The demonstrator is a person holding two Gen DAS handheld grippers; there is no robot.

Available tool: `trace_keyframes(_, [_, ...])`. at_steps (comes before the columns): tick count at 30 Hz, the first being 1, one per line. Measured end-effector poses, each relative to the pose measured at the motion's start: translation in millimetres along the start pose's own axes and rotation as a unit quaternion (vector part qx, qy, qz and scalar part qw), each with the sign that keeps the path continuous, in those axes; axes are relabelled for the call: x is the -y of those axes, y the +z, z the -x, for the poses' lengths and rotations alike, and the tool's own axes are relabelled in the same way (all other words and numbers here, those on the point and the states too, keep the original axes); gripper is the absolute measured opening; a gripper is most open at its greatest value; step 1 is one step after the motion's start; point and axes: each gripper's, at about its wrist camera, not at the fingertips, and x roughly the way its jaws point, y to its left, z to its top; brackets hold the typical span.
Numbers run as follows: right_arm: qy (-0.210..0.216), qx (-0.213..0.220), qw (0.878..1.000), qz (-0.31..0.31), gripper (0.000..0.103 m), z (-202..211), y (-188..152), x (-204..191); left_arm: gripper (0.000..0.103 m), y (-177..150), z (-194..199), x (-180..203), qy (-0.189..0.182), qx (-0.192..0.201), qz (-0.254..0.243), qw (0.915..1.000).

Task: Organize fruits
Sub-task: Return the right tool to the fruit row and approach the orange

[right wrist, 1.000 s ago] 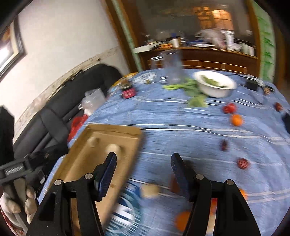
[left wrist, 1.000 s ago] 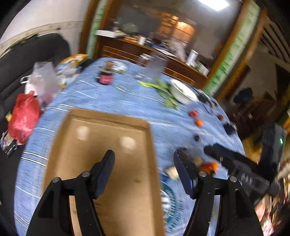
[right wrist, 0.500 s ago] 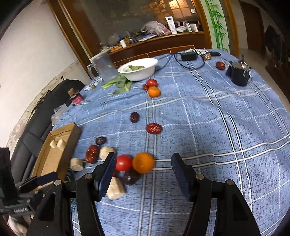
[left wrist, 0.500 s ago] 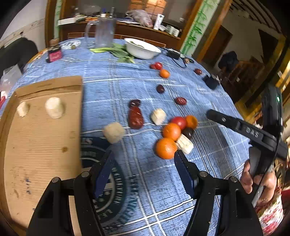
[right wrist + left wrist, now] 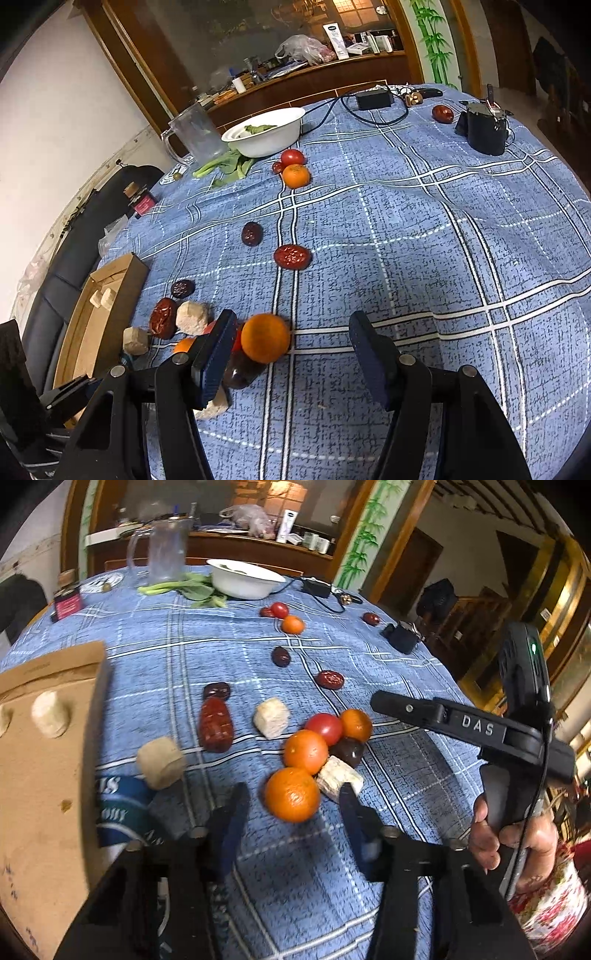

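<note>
A cluster of fruit lies on the blue plaid tablecloth (image 5: 177, 653): oranges (image 5: 292, 794), a red tomato (image 5: 324, 728), dark dates (image 5: 216, 723) and pale chunks (image 5: 271, 718). My left gripper (image 5: 291, 805) is open, its fingers on either side of the nearest orange, without touching it. My right gripper (image 5: 290, 343) is open above the cloth, with an orange (image 5: 265, 342) just inside its left finger. A cardboard tray (image 5: 37, 746) with pale chunks stands at the left; it also shows in the right wrist view (image 5: 92, 325).
A white bowl (image 5: 245, 579) with greens, a clear jug (image 5: 166, 552) and a small jar (image 5: 66, 603) stand at the far side. More fruit lies mid-table (image 5: 295, 175). A black charger and cable (image 5: 373, 99) and a black device (image 5: 484, 127) sit far right.
Both grippers have swung from the cardboard tray toward the fruit cluster and moved closer to it. Both stay open.
</note>
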Motion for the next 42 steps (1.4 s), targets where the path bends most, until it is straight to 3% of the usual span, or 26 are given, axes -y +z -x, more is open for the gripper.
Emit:
trace_keyframes(7, [-0.006,-0.004,1.0,0.0,0.067,-13.1,9.1,-2.0,0.039,-2.0,-9.7,6.0,0.009,0.013,-0.035,0.9993])
trace_keyframes(12, [-0.012,-0.009,1.0,-0.004,0.067,-28.1,20.8,-2.2,0.039,-1.1,-20.1,-6.0,0.019,0.007,-0.015,0.9997])
trace_keyframes(25, [-0.072,-0.025,0.997,0.019,0.067,-64.9,42.7,-12.2,0.033,-3.6,-16.8,-16.6,0.002,0.013,0.01,0.9999])
trace_keyframes(31, [-0.039,-0.021,0.999,-0.003,0.067,-49.8,36.8,-10.3,0.033,-3.6,-10.9,-18.7,-0.001,0.026,0.016,0.9995])
trace_keyframes(36, [0.009,-0.008,0.999,0.032,0.067,-10.8,14.8,-25.7,0.033,-2.9,-0.6,-19.2,-0.004,0.052,0.018,0.9985])
trace_keyframes(42, [0.014,-0.002,0.998,0.064,0.067,9.1,-3.6,-38.4,0.033,-2.1,-0.3,-22.1,0.001,0.053,0.024,0.9983])
